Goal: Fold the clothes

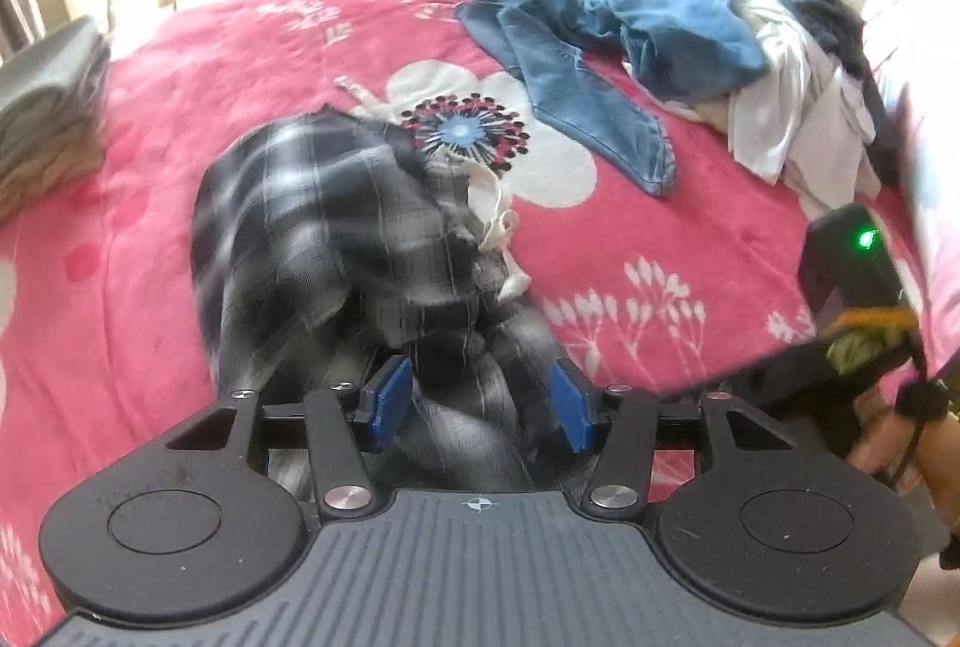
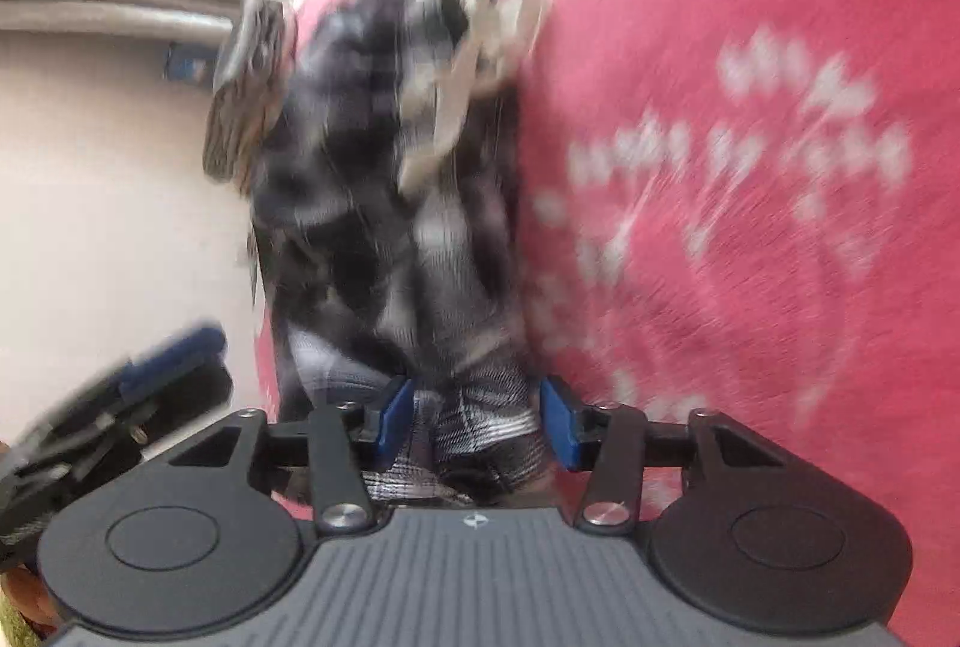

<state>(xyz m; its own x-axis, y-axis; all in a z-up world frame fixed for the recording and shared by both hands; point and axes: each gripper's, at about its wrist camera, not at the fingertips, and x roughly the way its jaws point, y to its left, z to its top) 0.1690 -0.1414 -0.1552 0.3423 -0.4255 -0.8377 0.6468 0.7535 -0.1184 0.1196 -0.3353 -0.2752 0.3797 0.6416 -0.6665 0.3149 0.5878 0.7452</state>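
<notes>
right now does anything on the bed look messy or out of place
The plaid shirt lies bunched, not flat, on the pink bedspread. Behind it, jeans and white clothes sit in a tangled heap.

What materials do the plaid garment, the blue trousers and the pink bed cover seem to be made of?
Plaid garment: probably soft woven flannel, matte; woven check, limp folds.
Blue trousers: denim, likely cotton; faded blue, stitched seams and hem.
Pink bed cover: seems plush fleece; fuzzy nap, printed white flowers. The fibre itself cannot be told.
</notes>
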